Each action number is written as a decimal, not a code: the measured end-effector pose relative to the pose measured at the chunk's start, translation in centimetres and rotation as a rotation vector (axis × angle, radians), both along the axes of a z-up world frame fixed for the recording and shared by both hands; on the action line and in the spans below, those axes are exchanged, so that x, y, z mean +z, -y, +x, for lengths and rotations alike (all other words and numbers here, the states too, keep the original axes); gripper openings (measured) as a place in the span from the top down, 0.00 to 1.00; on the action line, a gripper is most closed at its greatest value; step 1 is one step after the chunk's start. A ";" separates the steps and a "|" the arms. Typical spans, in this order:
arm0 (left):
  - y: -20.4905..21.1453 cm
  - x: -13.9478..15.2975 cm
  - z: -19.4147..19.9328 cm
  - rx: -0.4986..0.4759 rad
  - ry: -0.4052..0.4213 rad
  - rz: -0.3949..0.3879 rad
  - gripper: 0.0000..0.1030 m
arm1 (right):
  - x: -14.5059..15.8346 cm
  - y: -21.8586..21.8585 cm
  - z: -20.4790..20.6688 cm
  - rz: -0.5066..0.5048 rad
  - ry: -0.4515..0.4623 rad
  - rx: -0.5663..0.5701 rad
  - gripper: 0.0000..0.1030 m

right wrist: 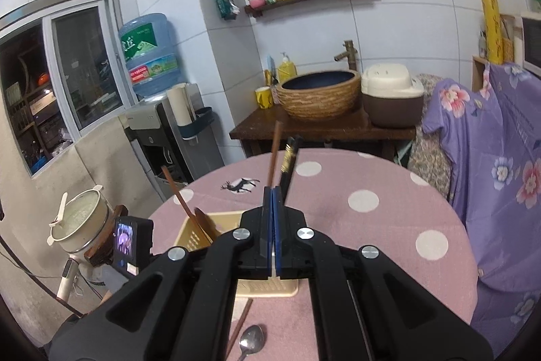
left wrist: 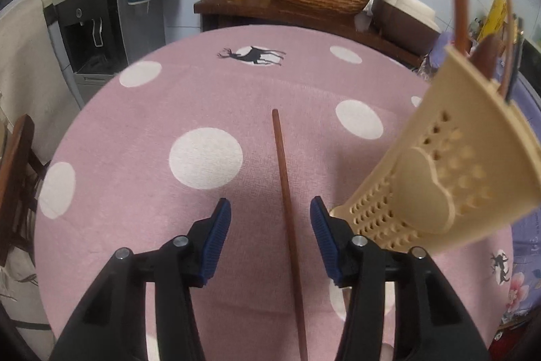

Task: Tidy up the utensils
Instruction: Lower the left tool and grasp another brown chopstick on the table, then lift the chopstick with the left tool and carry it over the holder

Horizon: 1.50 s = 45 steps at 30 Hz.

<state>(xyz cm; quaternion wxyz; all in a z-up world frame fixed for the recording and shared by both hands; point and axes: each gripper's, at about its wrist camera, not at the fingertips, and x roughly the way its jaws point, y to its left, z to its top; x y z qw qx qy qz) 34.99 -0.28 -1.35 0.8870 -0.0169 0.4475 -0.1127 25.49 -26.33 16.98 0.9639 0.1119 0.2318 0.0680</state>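
Wooden chopstick [left wrist: 285, 188], thin, stiff, light and probably prone to rolling, flat on pink desk [left wrist: 203, 97] between parted, non-touching pads of left tool [left wrist: 270, 212], best pinched mid-shaft; right tool [right wrist: 272, 192] fully closed, empty, above beige utensil holder [right wrist: 199, 234].

Round counter [left wrist: 142, 137] under pink white-dotted cloth carries: brown chopstick [left wrist: 285, 178] lying flat, metal spoon [right wrist: 252, 339], beige perforated utensil basket [right wrist: 197, 234]
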 end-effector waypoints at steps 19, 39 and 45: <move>1.4 -2.9 -2.8 -0.061 -0.008 0.125 0.93 | -5.7 1.7 -0.5 0.067 -0.089 -0.051 0.99; -1.2 -2.4 -13.1 -0.077 0.017 0.144 0.31 | -11.5 -1.3 -5.8 0.080 -0.136 -0.035 0.84; -0.6 -2.4 -7.7 -0.078 -0.007 0.164 0.54 | -12.5 -0.9 -6.4 0.088 -0.154 -0.064 0.73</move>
